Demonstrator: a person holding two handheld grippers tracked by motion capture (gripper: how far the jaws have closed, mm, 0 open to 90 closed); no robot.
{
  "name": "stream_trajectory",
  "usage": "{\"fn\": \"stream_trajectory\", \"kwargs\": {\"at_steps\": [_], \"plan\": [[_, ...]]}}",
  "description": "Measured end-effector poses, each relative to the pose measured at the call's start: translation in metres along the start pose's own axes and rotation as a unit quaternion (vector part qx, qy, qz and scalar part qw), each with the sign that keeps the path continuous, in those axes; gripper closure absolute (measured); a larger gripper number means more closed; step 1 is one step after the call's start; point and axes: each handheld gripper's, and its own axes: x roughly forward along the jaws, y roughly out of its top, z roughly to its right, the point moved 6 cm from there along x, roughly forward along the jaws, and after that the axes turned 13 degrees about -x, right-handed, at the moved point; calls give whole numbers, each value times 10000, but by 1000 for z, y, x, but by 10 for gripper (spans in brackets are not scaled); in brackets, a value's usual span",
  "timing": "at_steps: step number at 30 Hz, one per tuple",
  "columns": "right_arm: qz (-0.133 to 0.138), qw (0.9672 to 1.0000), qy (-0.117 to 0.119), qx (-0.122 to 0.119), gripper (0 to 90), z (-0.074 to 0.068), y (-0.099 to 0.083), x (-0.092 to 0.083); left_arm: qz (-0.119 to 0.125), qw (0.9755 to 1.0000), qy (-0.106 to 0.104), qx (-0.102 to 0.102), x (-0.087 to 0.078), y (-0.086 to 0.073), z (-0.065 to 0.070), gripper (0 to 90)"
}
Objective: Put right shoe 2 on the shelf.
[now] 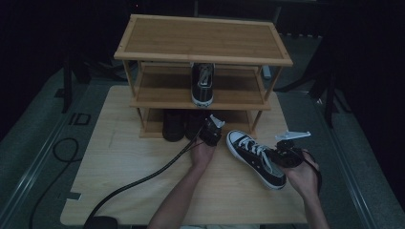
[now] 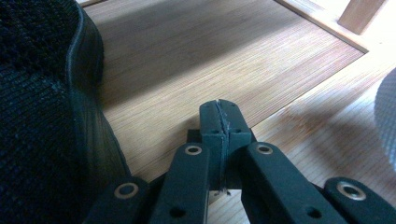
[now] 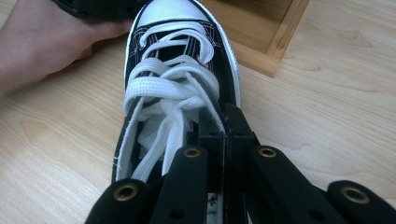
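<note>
A black sneaker with white laces and toe cap (image 1: 253,155) (image 3: 177,60) lies on the table, toe pointing at the rack. My right gripper (image 1: 282,155) (image 3: 224,128) is shut on the right side wall of its opening, near the heel. In front of the wooden shoe rack's (image 1: 200,40) bottom shelf (image 2: 210,56), my left gripper (image 1: 207,126) (image 2: 220,116) is shut with nothing between its jaws. It sits just right of a black shoe (image 1: 174,125) (image 2: 37,116) that stands on that shelf. A matching sneaker (image 1: 203,83) rests on the middle shelf, heel outward.
The rack stands at the back of the light wooden table (image 1: 133,167); its top shelf is bare. A black cable (image 1: 143,179) trails from the left gripper across the table to the front left. The left hand (image 3: 42,42) lies close to the sneaker's toe.
</note>
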Motion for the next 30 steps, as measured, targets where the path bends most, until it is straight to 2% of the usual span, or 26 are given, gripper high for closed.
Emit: {"fn": "stream_trajectory", "kwargs": {"at_steps": [13, 30], "plan": [[160, 9998, -9, 80, 886, 8, 3, -12, 0, 10000, 11, 4, 0, 0, 0, 900], [334, 9994, -10, 5, 886, 14, 17, -26, -4, 10000, 7, -5, 0, 0, 0, 900]]}}
